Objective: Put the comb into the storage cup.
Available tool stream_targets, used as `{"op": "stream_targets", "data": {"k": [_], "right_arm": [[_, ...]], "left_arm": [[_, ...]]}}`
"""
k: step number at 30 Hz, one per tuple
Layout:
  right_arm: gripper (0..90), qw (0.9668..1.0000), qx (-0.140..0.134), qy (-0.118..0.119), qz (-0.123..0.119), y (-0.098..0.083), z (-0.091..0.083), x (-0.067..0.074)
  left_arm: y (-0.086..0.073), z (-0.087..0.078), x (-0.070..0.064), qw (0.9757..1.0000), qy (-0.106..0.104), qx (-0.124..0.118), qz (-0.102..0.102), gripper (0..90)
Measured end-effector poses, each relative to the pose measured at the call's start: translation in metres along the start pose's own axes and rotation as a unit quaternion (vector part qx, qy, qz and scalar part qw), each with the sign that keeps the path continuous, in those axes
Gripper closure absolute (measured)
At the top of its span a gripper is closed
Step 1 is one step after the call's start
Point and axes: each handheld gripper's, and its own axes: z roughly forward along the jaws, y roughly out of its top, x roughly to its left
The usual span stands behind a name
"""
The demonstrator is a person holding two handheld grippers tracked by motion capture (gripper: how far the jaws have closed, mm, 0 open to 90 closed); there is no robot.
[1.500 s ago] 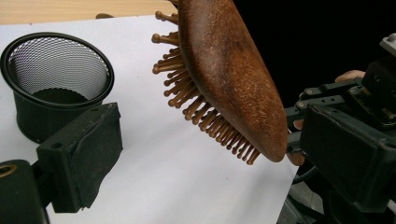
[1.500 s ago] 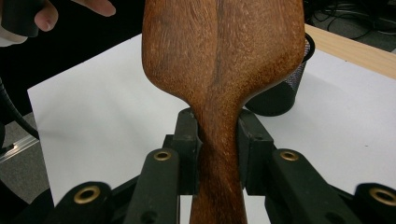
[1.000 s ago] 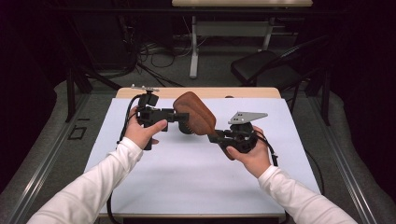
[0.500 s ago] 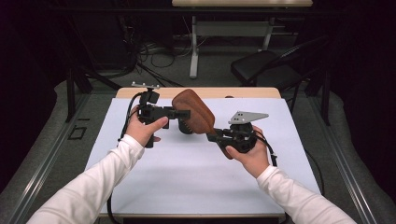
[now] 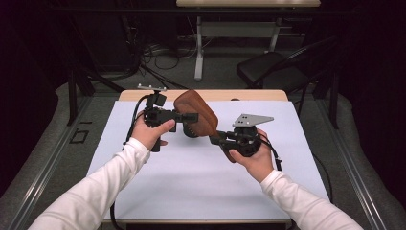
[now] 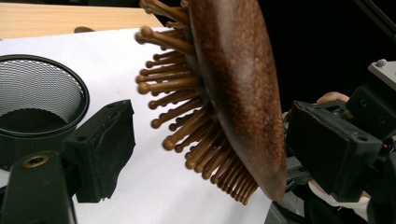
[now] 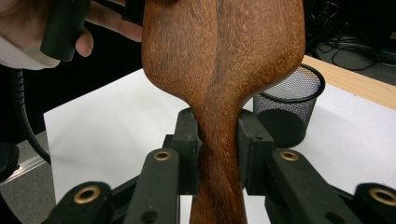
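A brown wooden hairbrush [image 5: 200, 114] is held in the air over the white table sheet [image 5: 191, 191]. My right gripper [image 5: 218, 139] is shut on its handle [image 7: 218, 154], with a pad pressed against each side. My left gripper [image 5: 192, 117] reaches in from the left around the brush head. In the left gripper view the bristles [image 6: 187, 116] and the smooth back [image 6: 243, 93] lie between its two pads. The left pad [image 6: 105, 149] stands clear of the bristles. These jaws have just been closing, with the brush head between them.
A black mesh cup [image 6: 37, 93] stands upright on the sheet just beyond the brush, also seen in the right gripper view [image 7: 289, 107]. The wooden table edge [image 5: 249, 95] runs along the back. A dark chair [image 5: 268, 72] and cables lie on the floor beyond.
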Motion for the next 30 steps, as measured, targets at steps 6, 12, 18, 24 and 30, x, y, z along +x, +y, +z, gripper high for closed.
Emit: {"op": "stream_targets", "data": {"k": [6, 12, 18, 24, 30], "right_arm": [[72.1, 1.0000, -0.003, 0.000, -0.001, 0.0010, 0.0011, 0.0011], [72.1, 1.0000, -0.005, -0.001, -0.005, 0.0009, 0.0015, 0.0023], [72.1, 1.0000, -0.006, 0.003, -0.005, 0.0006, 0.0032, 0.0032], [72.1, 0.9999, -0.007, 0.005, -0.007, -0.0001, 0.0060, 0.0049], [72.1, 0.9999, -0.006, 0.007, -0.009, -0.0010, 0.0078, 0.0059]], "left_arm": [[0.0014, 0.0025, 0.0014, 0.9998, -0.012, -0.007, -0.013, 15.8], [0.0027, 0.0035, 0.0022, 0.9995, -0.021, -0.010, -0.023, 16.1], [0.0026, 0.0042, 0.0015, 0.9995, -0.022, -0.010, -0.022, 18.1], [0.0027, 0.0026, 0.0011, 0.9994, -0.018, -0.015, -0.027, 23.2], [0.0021, 0.0017, 0.0015, 0.9994, -0.016, -0.011, -0.030, 28.7]]}}
